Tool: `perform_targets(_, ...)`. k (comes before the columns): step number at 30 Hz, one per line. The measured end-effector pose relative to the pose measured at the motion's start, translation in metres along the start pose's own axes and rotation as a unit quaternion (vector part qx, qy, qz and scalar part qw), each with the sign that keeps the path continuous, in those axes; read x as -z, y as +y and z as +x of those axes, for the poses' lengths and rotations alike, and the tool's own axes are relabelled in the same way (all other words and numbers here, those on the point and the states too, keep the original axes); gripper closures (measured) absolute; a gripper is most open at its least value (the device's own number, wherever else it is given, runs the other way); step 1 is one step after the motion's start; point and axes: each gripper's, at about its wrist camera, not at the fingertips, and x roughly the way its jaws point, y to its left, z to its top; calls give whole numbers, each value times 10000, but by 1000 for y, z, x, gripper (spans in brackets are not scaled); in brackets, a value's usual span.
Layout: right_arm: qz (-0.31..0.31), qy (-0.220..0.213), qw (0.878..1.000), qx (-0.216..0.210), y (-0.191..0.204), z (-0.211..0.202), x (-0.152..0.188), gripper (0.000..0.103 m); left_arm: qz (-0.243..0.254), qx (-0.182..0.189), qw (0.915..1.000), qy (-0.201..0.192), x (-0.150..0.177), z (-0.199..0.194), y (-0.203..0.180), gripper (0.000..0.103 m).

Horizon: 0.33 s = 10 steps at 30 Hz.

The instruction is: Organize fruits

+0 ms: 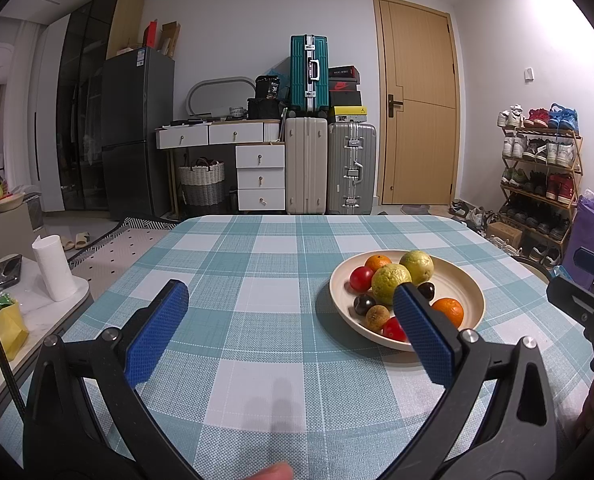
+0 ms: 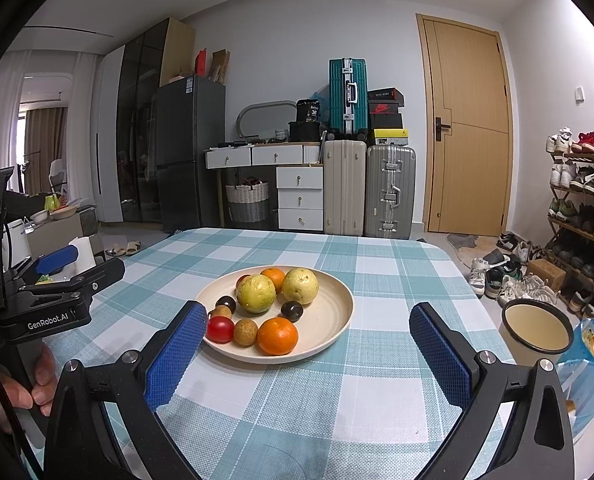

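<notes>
Fruits [image 2: 277, 336] partly behind left gripper [image 1: 289, 308]

The left gripper [image 1: 291, 324] hovers over the counter [image 1: 257, 272] with its jaws spread wide and nothing between them; a fingertip [image 1: 273, 472] of the person shows at the bottom edge of the left wrist view. The right gripper [image 2: 309, 344] is likewise held level above the counter, its jaws wide apart and holding nothing. From the right wrist view the left gripper shows at the far left, gripped by the left hand [image 2: 13, 384], whose fingers wrap around its handle.
</notes>
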Motion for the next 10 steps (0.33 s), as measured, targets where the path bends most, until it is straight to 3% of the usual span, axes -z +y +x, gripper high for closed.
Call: perform_targets(10,1,-7,10000,3,0,1,0,0,-1,5,10000,0,0,0,0,1)
